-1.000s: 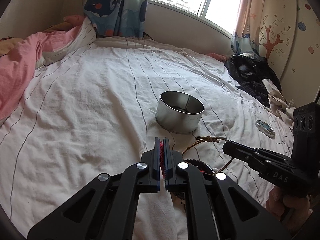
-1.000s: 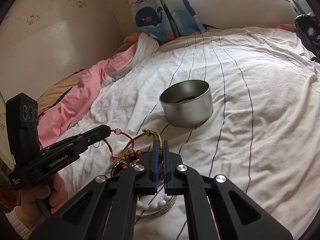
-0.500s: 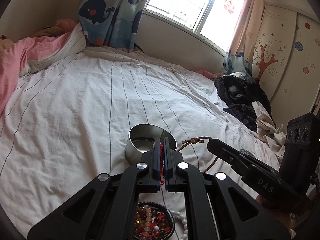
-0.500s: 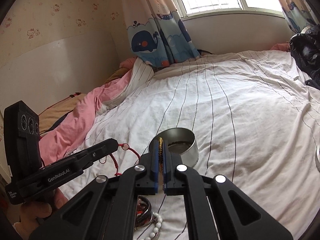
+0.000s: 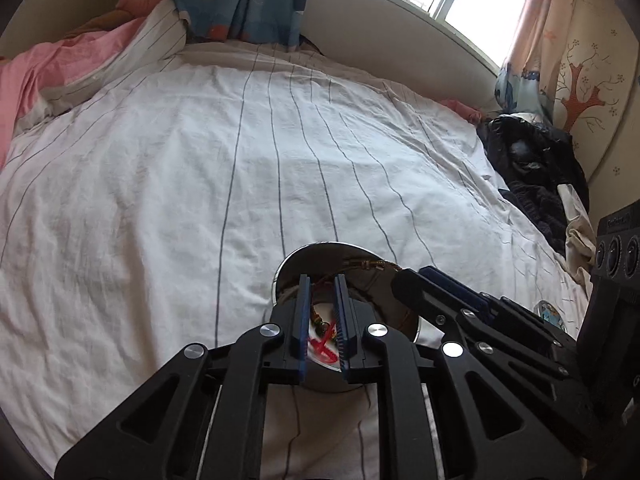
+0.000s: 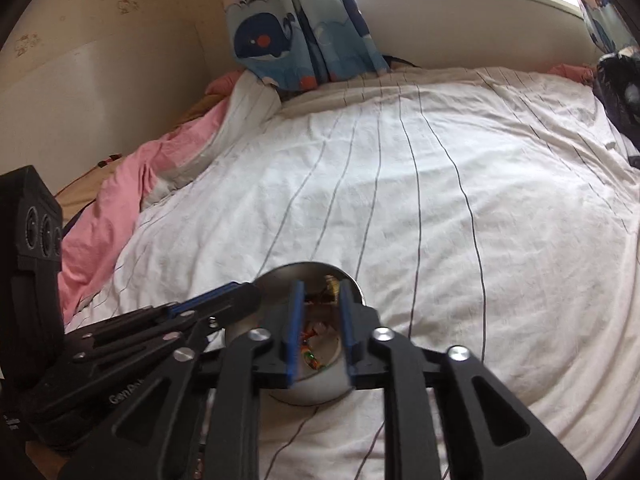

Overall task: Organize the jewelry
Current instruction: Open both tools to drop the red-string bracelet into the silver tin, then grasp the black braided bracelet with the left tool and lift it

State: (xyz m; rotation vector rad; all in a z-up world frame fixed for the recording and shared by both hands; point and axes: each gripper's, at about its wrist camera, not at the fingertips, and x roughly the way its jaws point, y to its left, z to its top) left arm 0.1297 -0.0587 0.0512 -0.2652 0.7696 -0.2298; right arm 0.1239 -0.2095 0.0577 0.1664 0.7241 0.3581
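Both the left gripper (image 5: 323, 280) and right gripper (image 6: 322, 286) hang parted and empty over the tin (image 5: 320, 250) mid-bed, jewelry (image 5: 326, 330) apparently inside, any remainder unseen.

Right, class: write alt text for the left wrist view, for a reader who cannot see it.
The left claw, open, hangs over a round metal tin on a striped white bedsheet, with a red cord bracelet lying inside. The right claw reaches over the tin's rim from the right.
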